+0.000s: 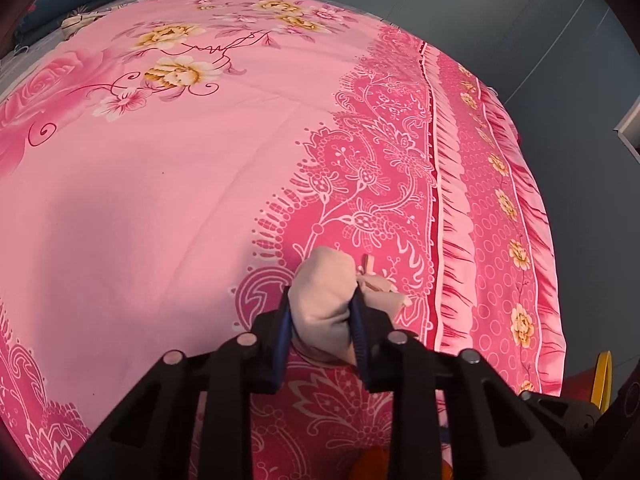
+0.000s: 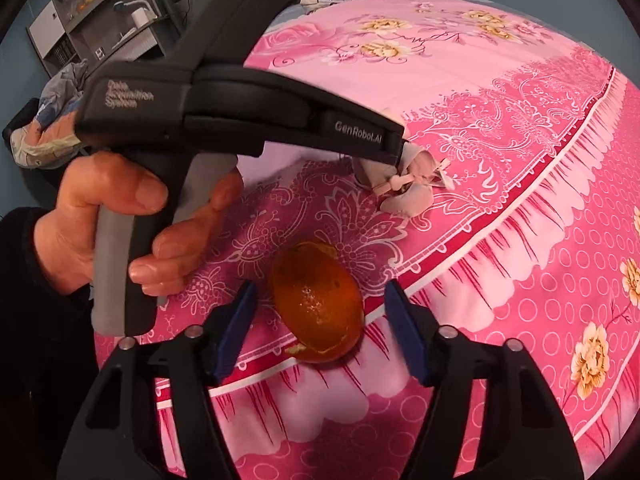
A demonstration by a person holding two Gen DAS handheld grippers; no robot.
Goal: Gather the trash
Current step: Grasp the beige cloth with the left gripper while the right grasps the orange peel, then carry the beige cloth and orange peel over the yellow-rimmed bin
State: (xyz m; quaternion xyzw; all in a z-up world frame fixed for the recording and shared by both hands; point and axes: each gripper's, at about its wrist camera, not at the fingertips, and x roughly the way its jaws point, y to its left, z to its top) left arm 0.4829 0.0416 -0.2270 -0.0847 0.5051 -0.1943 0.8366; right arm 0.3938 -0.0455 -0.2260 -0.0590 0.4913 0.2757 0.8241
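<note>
1. Squeezing a crumpled beige wrapper, the left gripper holds it tight.
2. Right gripper stands open around an orange peel, not touching.
3. Both lie on the pink flowered bedspread; blue walls behind.

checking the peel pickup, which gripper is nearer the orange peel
Right. The right gripper straddles the orange peel, pads not touching it. The left gripper is farther up the bedspread, shut on crumpled paper.

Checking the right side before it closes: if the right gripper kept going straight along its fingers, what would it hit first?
Most likely the orange peel, which lies on the pink bedsheet between the open fingers of the right gripper. The pads look apart from it, though depth is hard to judge.
</note>
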